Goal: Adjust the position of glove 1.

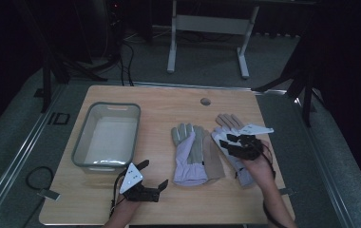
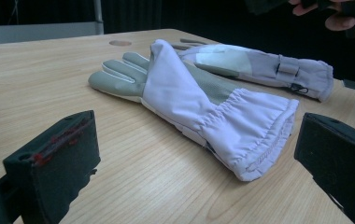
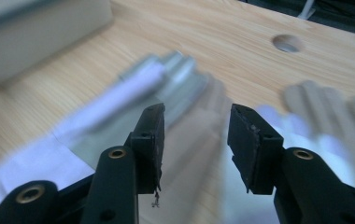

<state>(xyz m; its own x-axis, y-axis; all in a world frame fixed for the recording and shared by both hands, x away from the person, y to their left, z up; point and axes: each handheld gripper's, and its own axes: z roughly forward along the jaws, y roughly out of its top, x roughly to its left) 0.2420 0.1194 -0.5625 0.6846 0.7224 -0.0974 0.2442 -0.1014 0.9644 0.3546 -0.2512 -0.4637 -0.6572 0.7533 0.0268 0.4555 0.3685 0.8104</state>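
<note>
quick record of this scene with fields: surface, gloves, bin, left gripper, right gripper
surface: wooden table with a round hole near its far edge
gloves: two pale lilac and grey gloves lying flat, the left glove at mid table, the right glove beside it
bin: grey bin on the table's left part, nothing seen inside
left gripper: near the table's front edge, jaws open, nothing between them
right gripper: above the right glove, jaws open, nothing between them

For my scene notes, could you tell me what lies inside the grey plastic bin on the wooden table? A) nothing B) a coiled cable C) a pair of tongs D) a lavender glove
A: the grey plastic bin shows a bare floor, and both lavender-and-grey gloves lie on the wooden table.
</note>
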